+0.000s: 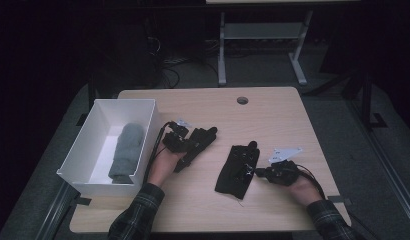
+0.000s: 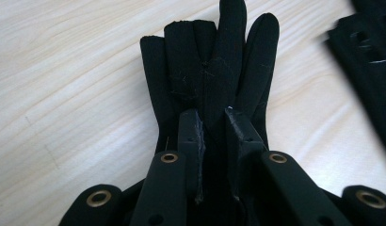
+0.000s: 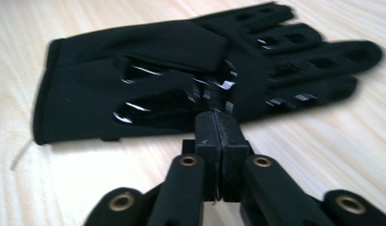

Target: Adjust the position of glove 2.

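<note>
The left claw [image 2: 213,125] has its jaws pinched on a black glove [image 2: 214,61], the cloth bunched between the pads, with the glove's fingers reaching out past the tips and lying on the counter [image 2: 64,94]. In the high view this left claw [image 1: 189,146] sits left of the counter's middle with its glove [image 1: 199,139] pointing toward the far edge.

The right claw [image 3: 221,127] has its jaws pressed together just at the near edge of a second black glove [image 3: 148,70]; I cannot tell whether any cloth is caught between them. That glove [image 1: 238,170] lies flat right of the middle, nearer the front edge, with the right claw [image 1: 259,172] at its right side.

A white box [image 1: 148,127] stands at the counter's left edge with a grey rolled cloth [image 1: 127,150] inside.
</note>
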A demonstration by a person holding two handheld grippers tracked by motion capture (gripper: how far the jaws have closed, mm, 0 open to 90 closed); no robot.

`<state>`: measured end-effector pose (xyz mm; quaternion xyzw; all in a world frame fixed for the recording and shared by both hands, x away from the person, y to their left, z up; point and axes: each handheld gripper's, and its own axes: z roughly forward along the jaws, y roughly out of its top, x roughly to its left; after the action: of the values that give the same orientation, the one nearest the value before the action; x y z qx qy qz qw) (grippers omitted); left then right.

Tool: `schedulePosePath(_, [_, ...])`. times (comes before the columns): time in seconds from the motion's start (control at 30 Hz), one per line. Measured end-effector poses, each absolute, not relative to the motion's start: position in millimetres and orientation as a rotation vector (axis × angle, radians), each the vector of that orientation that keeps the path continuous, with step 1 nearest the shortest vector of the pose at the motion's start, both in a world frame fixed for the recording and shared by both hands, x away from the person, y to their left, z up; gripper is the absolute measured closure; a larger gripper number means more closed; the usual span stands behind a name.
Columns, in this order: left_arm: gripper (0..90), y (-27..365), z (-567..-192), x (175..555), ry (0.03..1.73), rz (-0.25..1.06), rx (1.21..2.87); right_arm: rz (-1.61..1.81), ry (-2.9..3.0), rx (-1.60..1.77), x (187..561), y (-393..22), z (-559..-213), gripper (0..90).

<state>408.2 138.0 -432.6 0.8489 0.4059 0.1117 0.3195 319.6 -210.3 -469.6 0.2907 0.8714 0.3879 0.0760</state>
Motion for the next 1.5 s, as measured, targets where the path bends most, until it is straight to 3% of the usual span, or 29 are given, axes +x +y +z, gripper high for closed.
schedulePosePath(0.43, [77.5,126,-415,390,0.991,0.226,2.219,1.159,2.667,0.759,329,-156,-472,88.7])
schedulePosePath(0.5, [77.5,121,-412,387,0.975,0.213,2.214,1.174,2.656,0.740,331,-155,-470,79.6])
schedulePosePath(0.53, [77.5,117,-410,385,0.965,0.210,2.210,1.174,2.656,0.740,331,-155,-470,79.6])
schedulePosePath(0.57, [77.5,110,-409,383,0.950,0.197,2.210,1.183,2.633,0.781,330,-159,-468,67.7])
schedulePosePath(0.63, [77.5,102,-408,381,0.942,0.191,2.210,1.185,2.590,0.817,331,-167,-465,53.5])
schedulePosePath(0.77, [77.5,84,-408,379,0.946,0.180,2.205,1.164,2.513,0.915,333,-189,-465,40.0])
schedulePosePath(1.0, [77.4,58,-414,375,0.946,0.161,2.211,1.133,2.460,0.997,338,-217,-470,36.6])
schedulePosePath(1.5, [74.6,37,-426,371,0.980,0.191,2.237,1.095,2.483,0.997,339,-216,-475,36.2])
